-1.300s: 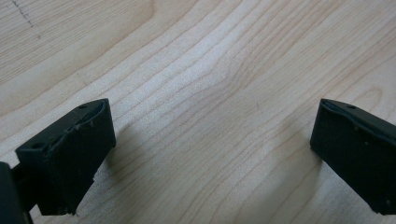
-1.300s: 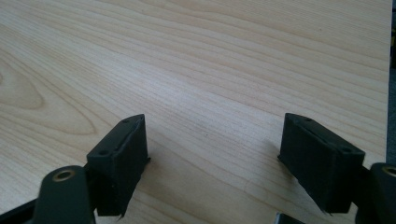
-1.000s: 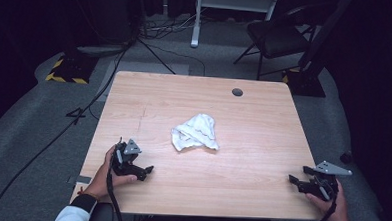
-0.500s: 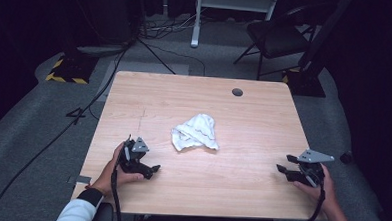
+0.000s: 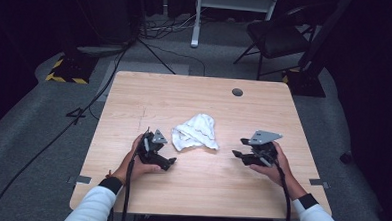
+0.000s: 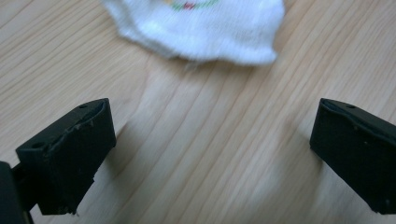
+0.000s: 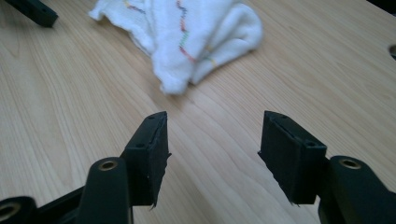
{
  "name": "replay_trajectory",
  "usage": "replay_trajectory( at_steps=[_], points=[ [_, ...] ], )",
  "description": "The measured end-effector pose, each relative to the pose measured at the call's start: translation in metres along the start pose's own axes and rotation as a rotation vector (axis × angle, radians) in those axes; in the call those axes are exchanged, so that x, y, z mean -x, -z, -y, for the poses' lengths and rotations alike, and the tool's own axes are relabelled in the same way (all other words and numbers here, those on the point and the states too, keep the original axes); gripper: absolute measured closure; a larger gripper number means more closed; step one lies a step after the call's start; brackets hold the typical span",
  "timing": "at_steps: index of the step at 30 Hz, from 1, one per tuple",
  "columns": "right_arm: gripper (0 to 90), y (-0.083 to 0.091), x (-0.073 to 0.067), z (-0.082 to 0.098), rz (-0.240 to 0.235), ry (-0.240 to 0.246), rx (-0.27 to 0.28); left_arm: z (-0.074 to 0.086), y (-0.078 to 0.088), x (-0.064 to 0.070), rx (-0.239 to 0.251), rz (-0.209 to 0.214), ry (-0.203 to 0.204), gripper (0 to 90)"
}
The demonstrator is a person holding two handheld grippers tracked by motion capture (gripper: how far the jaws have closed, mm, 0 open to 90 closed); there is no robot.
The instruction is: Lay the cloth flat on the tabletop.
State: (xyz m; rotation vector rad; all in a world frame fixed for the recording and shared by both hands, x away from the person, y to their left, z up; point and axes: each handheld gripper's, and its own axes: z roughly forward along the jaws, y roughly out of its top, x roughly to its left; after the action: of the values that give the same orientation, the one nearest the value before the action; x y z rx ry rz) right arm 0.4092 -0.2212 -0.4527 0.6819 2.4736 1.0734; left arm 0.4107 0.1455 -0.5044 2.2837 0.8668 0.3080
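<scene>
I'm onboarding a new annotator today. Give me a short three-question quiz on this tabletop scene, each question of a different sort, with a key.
1. True or false: the white cloth is clamped between the jaws of the left gripper.
2. Multiple choice: where does the cloth lie on the wooden table? A) at its far right corner B) near the middle, between the two grippers C) hanging over the near edge
3. Fill in: seen in the right gripper view, a line of ______ stitching runs across the cloth.

Key
1. False: both jaws stand apart over bare wood, short of the cloth.
2. B: the right gripper is on its other side.
3. Coloured.
</scene>
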Motion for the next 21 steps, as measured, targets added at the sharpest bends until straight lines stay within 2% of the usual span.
replay_trajectory(
  at_steps=[4,10,11,12,15,18,21],
  points=[
    [42.5,-0.028,-0.011,-0.011,-0.029,0.03,-0.024,-0.013,-0.011,0.009,-0.003,0.016,-0.016,0.4],
    [43.7,-0.061,-0.023,-0.021,-0.025,0.082,-0.066,-0.023,-0.019,0.017,0.015,0.013,-0.016,5.2],
    [45.6,-0.067,-0.025,-0.023,-0.02,0.089,-0.07,-0.023,-0.02,0.017,0.025,0.008,-0.011,10.6],
    [45.6,-0.067,-0.025,-0.023,-0.02,0.089,-0.07,-0.024,-0.019,0.016,0.028,0.006,-0.007,10.6],
    [49.8,-0.075,-0.025,-0.023,0.003,0.1,-0.092,-0.023,-0.018,0.013,0.05,-0.012,0.01,21.4],
    [60.1,-0.079,-0.023,-0.022,0.014,0.087,-0.094,-0.022,-0.015,0.007,0.058,-0.025,0.028,36.1],
    [71.5,-0.078,-0.023,-0.021,0.024,0.09,-0.101,-0.022,-0.012,0.002,0.06,-0.028,0.02,52.9]
  ],
)
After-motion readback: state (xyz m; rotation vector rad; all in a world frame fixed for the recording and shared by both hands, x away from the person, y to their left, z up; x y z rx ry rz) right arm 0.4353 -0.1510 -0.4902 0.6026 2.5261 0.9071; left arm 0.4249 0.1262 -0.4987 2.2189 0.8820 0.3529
